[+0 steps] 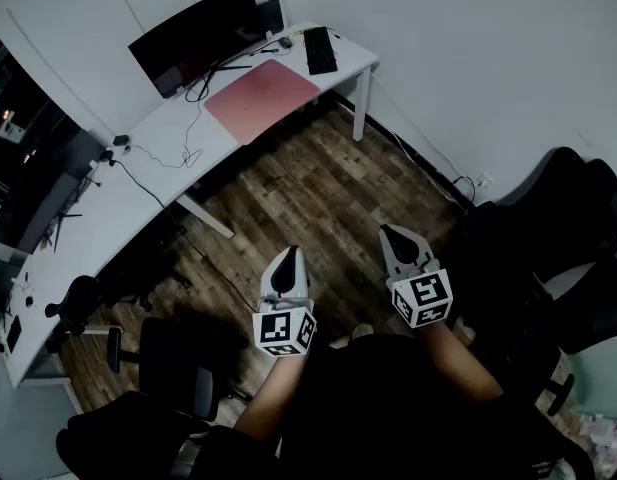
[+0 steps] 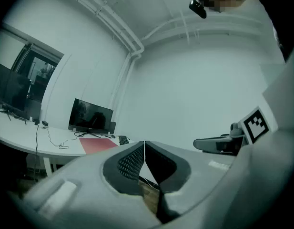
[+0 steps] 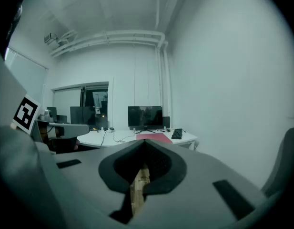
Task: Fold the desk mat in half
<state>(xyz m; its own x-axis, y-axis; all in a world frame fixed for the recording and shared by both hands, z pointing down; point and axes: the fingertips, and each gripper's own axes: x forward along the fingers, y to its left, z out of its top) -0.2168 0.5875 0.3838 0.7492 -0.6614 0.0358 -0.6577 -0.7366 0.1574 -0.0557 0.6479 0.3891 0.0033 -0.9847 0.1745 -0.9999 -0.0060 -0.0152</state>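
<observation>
A pink desk mat (image 1: 261,97) lies flat on the white corner desk (image 1: 173,128) across the room, in front of a dark monitor (image 1: 193,36). The mat (image 2: 98,144) shows small in the left gripper view, and the mat (image 3: 154,137) is also small in the right gripper view. My left gripper (image 1: 290,252) is shut and empty, held over the wood floor near the person's lap. My right gripper (image 1: 388,231) is likewise shut with nothing in it. Both are far from the desk.
A black keyboard (image 1: 319,49) and a mouse lie right of the mat. Cables (image 1: 168,153) trail over the desk. Black office chairs stand at the right (image 1: 558,238) and lower left (image 1: 173,368). Wood floor (image 1: 318,198) lies between me and the desk.
</observation>
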